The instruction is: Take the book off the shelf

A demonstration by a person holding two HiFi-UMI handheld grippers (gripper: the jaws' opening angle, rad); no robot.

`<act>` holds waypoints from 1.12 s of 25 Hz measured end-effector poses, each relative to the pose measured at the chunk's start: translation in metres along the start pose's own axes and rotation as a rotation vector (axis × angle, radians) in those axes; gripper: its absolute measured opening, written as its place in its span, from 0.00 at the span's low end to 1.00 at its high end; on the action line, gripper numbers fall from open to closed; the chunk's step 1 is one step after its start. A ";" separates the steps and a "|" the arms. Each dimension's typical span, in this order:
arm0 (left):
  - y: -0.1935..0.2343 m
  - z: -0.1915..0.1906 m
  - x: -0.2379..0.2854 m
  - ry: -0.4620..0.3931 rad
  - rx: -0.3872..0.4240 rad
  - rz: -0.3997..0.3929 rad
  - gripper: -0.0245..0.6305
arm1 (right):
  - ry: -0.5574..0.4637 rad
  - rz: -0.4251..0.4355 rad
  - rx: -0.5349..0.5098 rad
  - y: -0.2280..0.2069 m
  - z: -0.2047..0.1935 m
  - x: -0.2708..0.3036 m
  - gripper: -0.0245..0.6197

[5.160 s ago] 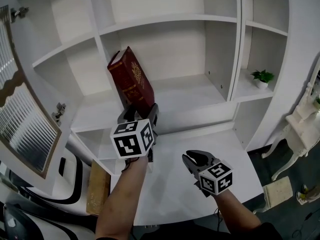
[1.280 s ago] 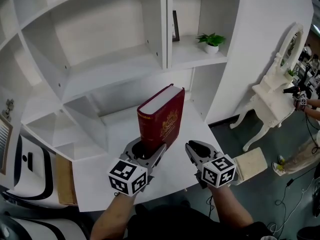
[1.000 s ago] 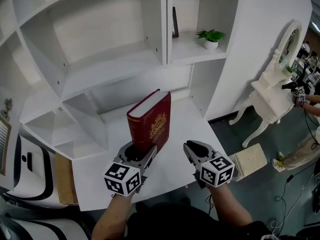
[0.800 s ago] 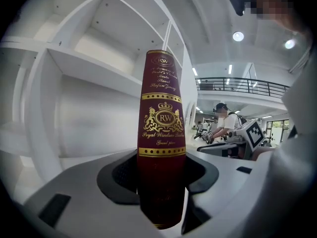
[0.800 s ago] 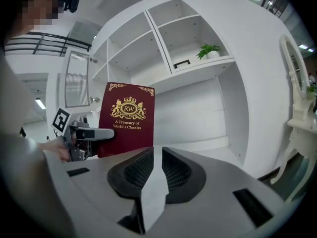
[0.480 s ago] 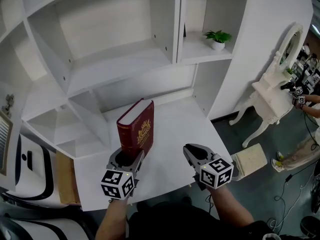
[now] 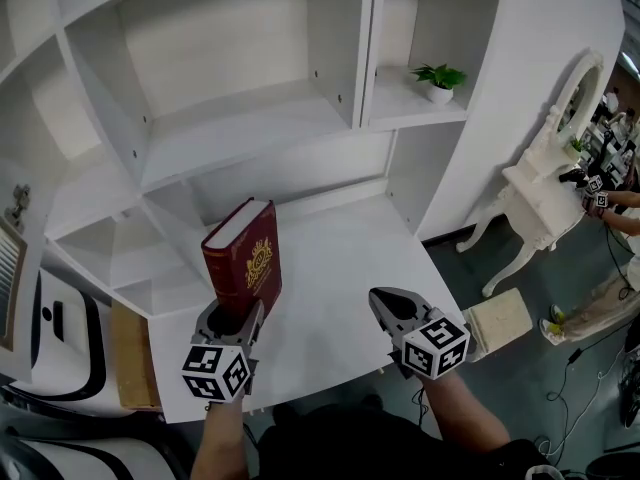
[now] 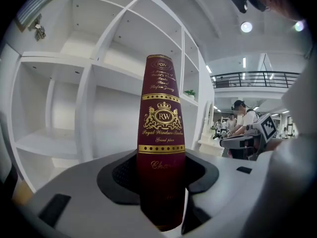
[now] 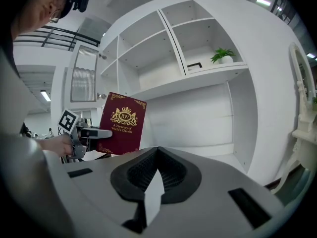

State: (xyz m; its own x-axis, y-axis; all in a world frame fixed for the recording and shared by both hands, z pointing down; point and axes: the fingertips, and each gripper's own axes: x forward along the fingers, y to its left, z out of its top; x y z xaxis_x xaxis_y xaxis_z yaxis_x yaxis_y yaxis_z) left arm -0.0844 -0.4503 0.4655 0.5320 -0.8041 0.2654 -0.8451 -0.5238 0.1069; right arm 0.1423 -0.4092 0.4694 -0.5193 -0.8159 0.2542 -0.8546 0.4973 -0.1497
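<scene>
Over the white desktop (image 7: pixel 340 268), clamps red book (image 7: pixel 248 263) upright by its spine in left gripper (image 7: pixel 232 316); holds right gripper (image 7: pixel 390 303) pinched together, empty. Shows cover title only in right gripper view.

**Two hand-held tools of matching build**

Left tool (image 7: pixel 231 318) and right tool (image 7: pixel 384 296) each have a grey moulded shell narrowing toward the tip. Black ribbed pads (image 9: pixel 143 170) are set in a black recess, and a dark rectangular slot (image 9: pixel 245 201) lies outboard on each shell half. Behind each tool is a white cube (image 7: pixel 216 372) printed with black square markers. The garment (image 7: pixel 380 450) rearward of the forearms is dark.
</scene>
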 end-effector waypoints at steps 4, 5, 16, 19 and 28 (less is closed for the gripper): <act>-0.002 0.002 -0.003 -0.004 0.005 0.000 0.38 | -0.031 0.001 -0.023 0.003 0.012 -0.003 0.06; -0.003 0.002 -0.003 -0.004 0.004 -0.002 0.38 | -0.038 0.002 -0.027 0.004 0.015 -0.003 0.06; -0.009 0.005 -0.006 -0.004 0.007 -0.015 0.38 | -0.044 0.017 -0.052 0.009 0.019 -0.005 0.06; -0.012 0.004 -0.005 0.001 0.007 -0.021 0.38 | -0.044 0.021 -0.053 0.010 0.019 -0.006 0.06; -0.011 0.005 -0.005 -0.003 -0.004 -0.024 0.38 | -0.048 0.018 -0.051 0.009 0.017 -0.007 0.06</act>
State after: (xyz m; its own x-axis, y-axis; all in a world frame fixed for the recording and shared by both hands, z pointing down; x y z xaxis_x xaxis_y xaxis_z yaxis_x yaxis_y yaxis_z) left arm -0.0771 -0.4422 0.4579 0.5520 -0.7923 0.2600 -0.8325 -0.5416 0.1172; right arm 0.1378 -0.4037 0.4500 -0.5354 -0.8193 0.2051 -0.8443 0.5255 -0.1048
